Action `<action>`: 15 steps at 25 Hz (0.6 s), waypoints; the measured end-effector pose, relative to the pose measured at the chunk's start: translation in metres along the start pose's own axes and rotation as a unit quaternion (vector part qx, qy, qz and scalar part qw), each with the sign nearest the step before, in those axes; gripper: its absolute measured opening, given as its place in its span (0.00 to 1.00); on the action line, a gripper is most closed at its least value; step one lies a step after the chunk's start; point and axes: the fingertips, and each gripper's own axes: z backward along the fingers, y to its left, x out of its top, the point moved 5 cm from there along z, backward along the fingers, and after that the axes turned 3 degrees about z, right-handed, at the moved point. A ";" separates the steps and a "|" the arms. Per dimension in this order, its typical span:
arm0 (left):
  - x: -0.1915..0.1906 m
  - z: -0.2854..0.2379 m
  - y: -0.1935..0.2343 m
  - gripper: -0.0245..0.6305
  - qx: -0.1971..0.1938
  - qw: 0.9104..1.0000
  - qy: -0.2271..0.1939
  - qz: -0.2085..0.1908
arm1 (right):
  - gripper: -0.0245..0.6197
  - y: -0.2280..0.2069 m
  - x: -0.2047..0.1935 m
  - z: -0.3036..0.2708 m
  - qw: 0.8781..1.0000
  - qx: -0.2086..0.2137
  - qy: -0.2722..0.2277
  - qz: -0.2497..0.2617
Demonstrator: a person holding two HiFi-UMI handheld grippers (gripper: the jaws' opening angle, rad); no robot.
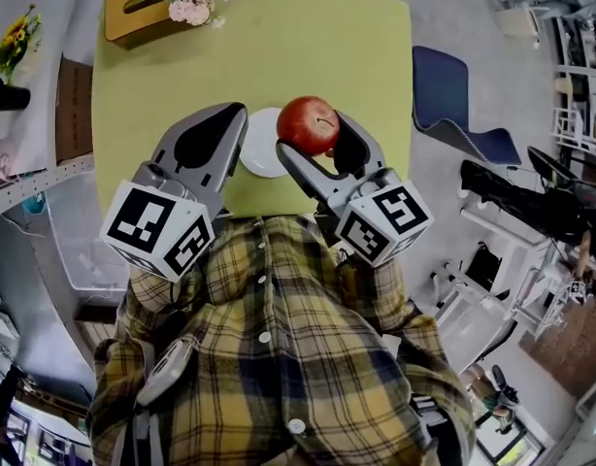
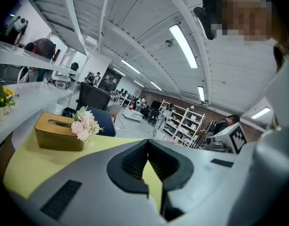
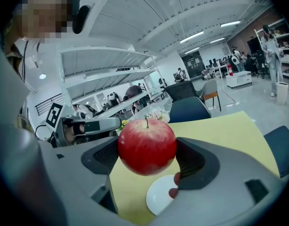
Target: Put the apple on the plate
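Right gripper view shows the right hand-held gripper (image 3: 147, 150) closed on the apple (image 3: 147, 145). One dark pad presses each side of the apple at its fat middle, and the little stem points up. The apple hangs in the air, not touching anything else. The white plate (image 3: 159, 196) lies on the yellow table (image 3: 224, 135), below the apple and a bit nearer the base of the jaws. In the head view the plate (image 1: 262, 155) peeks out under the tips of both hand-held grippers, just to the left of the apple (image 1: 309, 124). The left hand-held gripper (image 2: 148, 147) holds nothing. Its pads meet at the tips, with only a thin slice of table showing between them, and it sits just beside the right one. I think the apple is hard and round, and a bit heavy for its size. Its shiny skin looks smooth, so it could slip or roll if the squeeze gets loose. The wide middle seems the best spot to hold it, and that is where the pads are now. It looks like it would bruise if dropped, so it likely needs to come down low over the plate before the jaws open. It may also roll a little on the flat plate.
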 end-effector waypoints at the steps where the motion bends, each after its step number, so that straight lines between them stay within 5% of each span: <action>1: -0.002 0.000 0.000 0.05 0.002 1.000 0.000 0.001 | 0.61 -0.001 -0.001 0.001 1.000 0.001 0.002 0.001; 15: -0.028 -0.010 -0.002 0.05 0.024 1.000 0.015 0.014 | 0.61 -0.018 -0.038 -0.006 0.999 -0.007 0.040 0.030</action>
